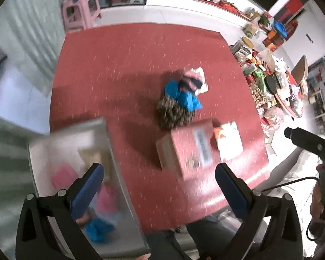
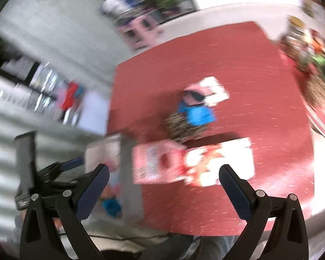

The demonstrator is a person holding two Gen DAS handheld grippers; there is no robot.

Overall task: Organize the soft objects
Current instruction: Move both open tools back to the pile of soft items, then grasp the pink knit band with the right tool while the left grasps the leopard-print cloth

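Soft pile (image 1: 181, 95) sits mid-counter: blue cloth (image 1: 189, 99) on top, pink-and-dark striped piece (image 1: 191, 82) behind it, white fabric (image 1: 202, 78) at the far edge, speckled brown item (image 1: 173, 114) nearest me. I read the same pile (image 2: 192, 112) in the blurred right view.

Cardboard box (image 1: 184, 147) lies just in front of the pile, a white printed box (image 1: 229, 140) touching its right side. Clear bin (image 1: 75, 173) at the counter's left edge holds pink and blue soft things.

My left tool (image 1: 159, 184) is spread wide, nothing between the pads. Right tool (image 2: 164, 186) likewise wide apart, holding nothing.

Red speckled counter (image 1: 119, 75) under everything; cluttered shelf (image 1: 270, 82) to the right.
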